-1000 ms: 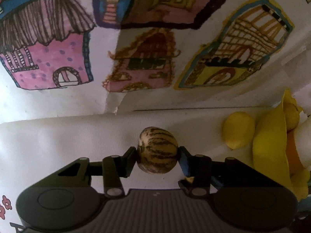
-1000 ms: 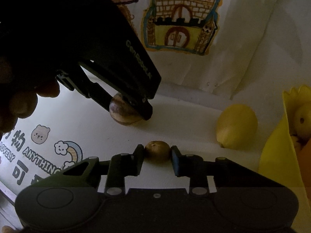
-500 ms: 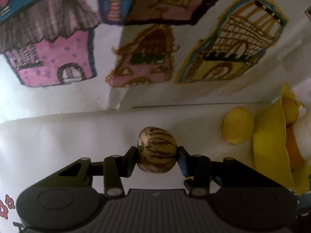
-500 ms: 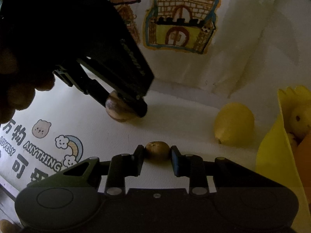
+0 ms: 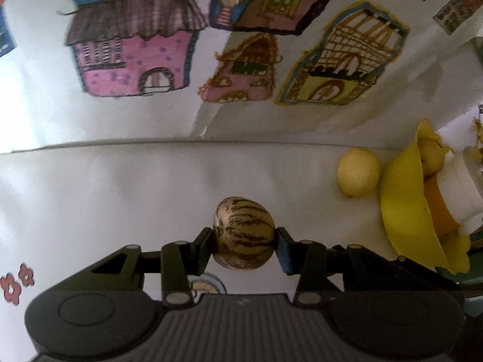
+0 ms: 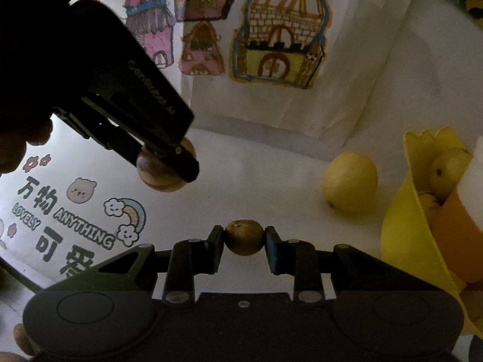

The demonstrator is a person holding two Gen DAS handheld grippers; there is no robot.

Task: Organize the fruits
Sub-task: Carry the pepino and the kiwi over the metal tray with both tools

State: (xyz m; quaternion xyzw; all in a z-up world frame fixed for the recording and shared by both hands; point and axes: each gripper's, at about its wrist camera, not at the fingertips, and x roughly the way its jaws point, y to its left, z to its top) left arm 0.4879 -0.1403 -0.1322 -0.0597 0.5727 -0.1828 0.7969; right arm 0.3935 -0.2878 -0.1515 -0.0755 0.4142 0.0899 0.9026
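My left gripper is shut on a striped cream-and-purple fruit, held above the white table. In the right wrist view the same gripper and striped fruit show at the left. My right gripper is shut on a small round brown fruit. A yellow lemon lies on the table to the right, and it also shows in the right wrist view. A yellow bowl holding more yellow fruit stands at the far right; in the right wrist view its rim is beside the lemon.
A white cloth with drawn houses hangs behind the table. An orange cup sits in the yellow bowl. The tablecloth has printed cartoon text at the left.
The left gripper with the striped fruit has shifted and lifted slightly; the lemon and bowl look a little farther off. The right gripper still holds the brown fruit.
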